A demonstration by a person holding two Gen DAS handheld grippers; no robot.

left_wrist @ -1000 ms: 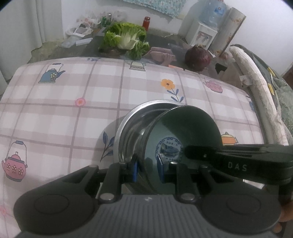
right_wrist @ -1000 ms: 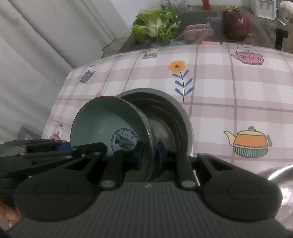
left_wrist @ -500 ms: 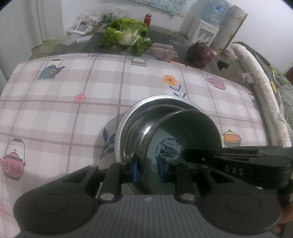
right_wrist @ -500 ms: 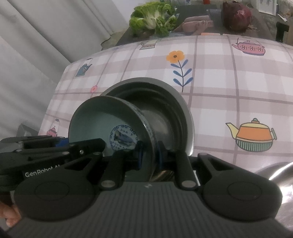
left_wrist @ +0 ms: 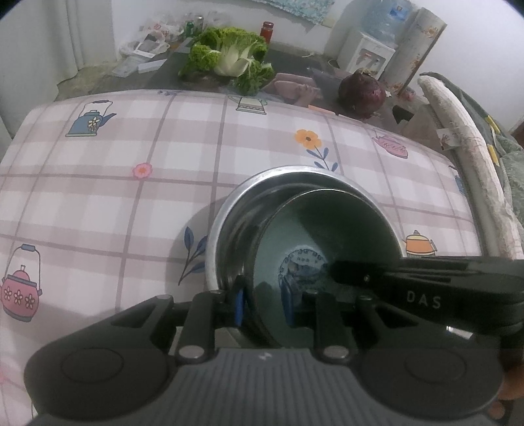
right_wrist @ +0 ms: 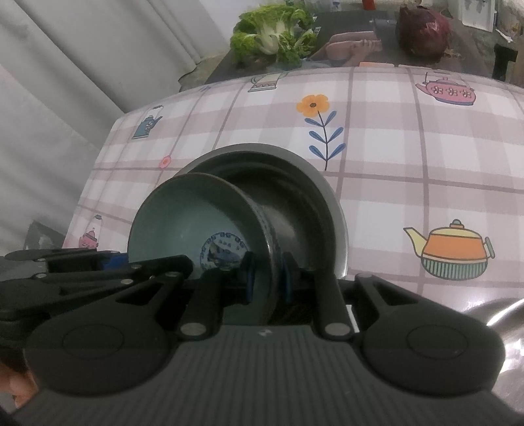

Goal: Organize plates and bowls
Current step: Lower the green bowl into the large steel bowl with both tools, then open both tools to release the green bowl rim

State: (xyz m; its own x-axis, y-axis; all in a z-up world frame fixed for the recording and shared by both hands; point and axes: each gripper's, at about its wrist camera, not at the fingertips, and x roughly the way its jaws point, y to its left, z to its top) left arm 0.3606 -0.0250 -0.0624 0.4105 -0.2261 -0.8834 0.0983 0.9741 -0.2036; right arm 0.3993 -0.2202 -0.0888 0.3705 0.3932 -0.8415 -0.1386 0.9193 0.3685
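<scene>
Both tools clamp the ceramic bowl (left_wrist: 327, 236) by opposite rim walls: left tool (left_wrist: 262, 306) near side, right tool (right_wrist: 266, 278) the other. Two-point hold keeps it level, centred over the steel bowl (left_wrist: 235, 209) on the worktop (left_wrist: 98, 196), probably for nesting.

Home, lived-in room used for eating and food prep. Table in lower half of frame under plaid tablecloth (left_wrist: 131, 203) printed with teapots and flowers. Beyond it, top centre, dark counter (left_wrist: 170, 68) with leafy greens (left_wrist: 229, 59), red cabbage (left_wrist: 362, 93) at upper right, red-capped jar (left_wrist: 267, 31), bags and packets at upper left. Water dispenser (left_wrist: 366, 54) with bottle in upper right corner. Curtain (right_wrist: 65, 98) along left edge. Folded bedding (left_wrist: 475, 157) at right edge.
</scene>
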